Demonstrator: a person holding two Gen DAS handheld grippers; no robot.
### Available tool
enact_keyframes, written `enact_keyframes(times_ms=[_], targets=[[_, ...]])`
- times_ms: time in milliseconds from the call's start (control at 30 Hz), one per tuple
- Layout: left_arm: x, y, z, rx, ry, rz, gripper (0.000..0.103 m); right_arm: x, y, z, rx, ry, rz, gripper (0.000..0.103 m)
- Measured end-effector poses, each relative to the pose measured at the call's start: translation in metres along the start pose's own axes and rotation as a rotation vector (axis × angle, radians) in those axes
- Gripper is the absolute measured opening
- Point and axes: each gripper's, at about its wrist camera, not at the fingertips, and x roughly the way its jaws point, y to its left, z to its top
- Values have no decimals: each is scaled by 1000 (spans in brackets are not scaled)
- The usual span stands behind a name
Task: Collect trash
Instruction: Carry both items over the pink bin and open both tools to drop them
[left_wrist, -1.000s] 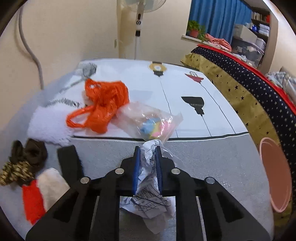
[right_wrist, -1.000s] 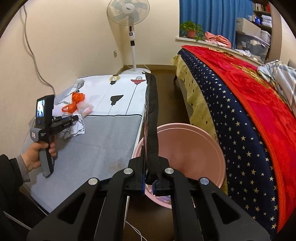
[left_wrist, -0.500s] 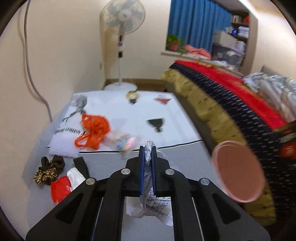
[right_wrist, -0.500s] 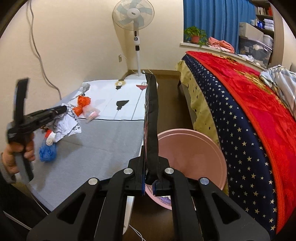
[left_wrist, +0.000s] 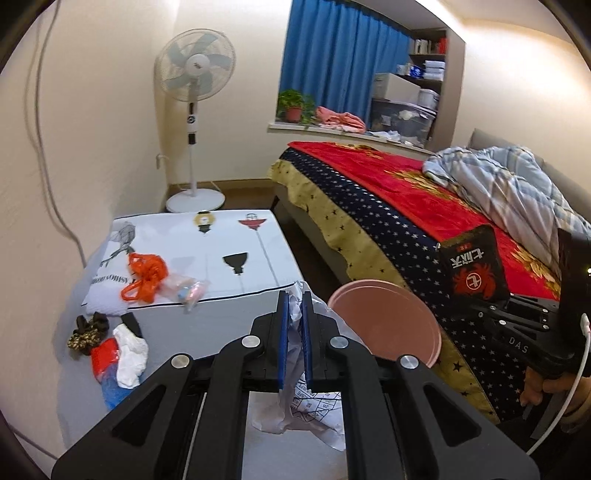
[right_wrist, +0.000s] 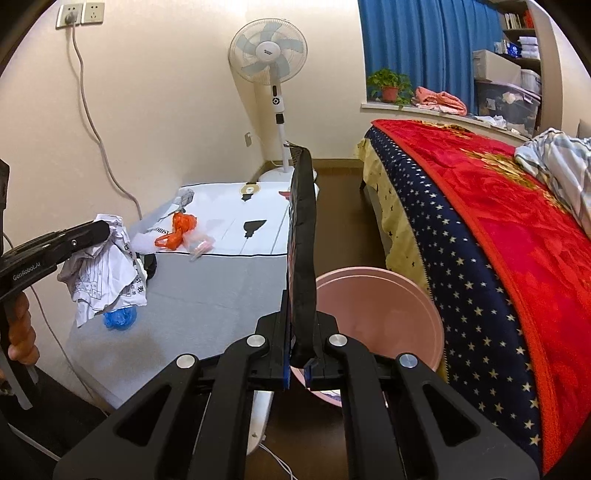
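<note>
Your left gripper (left_wrist: 294, 314) is closed on the crumpled paper (right_wrist: 105, 273), which hangs above the low table (right_wrist: 207, 295), left of the pink bin (right_wrist: 388, 314). Your right gripper (right_wrist: 298, 365) pinches the black packet (right_wrist: 303, 240) just beside the pink bin.

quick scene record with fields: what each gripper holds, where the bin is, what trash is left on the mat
left gripper: shut on crumpled printed paper, held in the air above the mat
right gripper: shut on flat black packet with red emblem
bin: pink basin on the floor between mat and bed
left on mat: orange plastic bag, clear bag, red and white wrapper, blue scrap
</note>
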Motion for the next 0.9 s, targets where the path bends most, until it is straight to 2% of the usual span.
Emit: enact_keyframes(times_ms=[267,533,900], targets=[[29,-34,7,29,25,-63,7,-7,-25,-8,40,9,-43,5],[68,-67,21,73,39,-126,7,9,-47,-5,72,35,-101,5],[127,-69,24,43,80,-170,7,52,-78,-1,143,99,-182,5]])
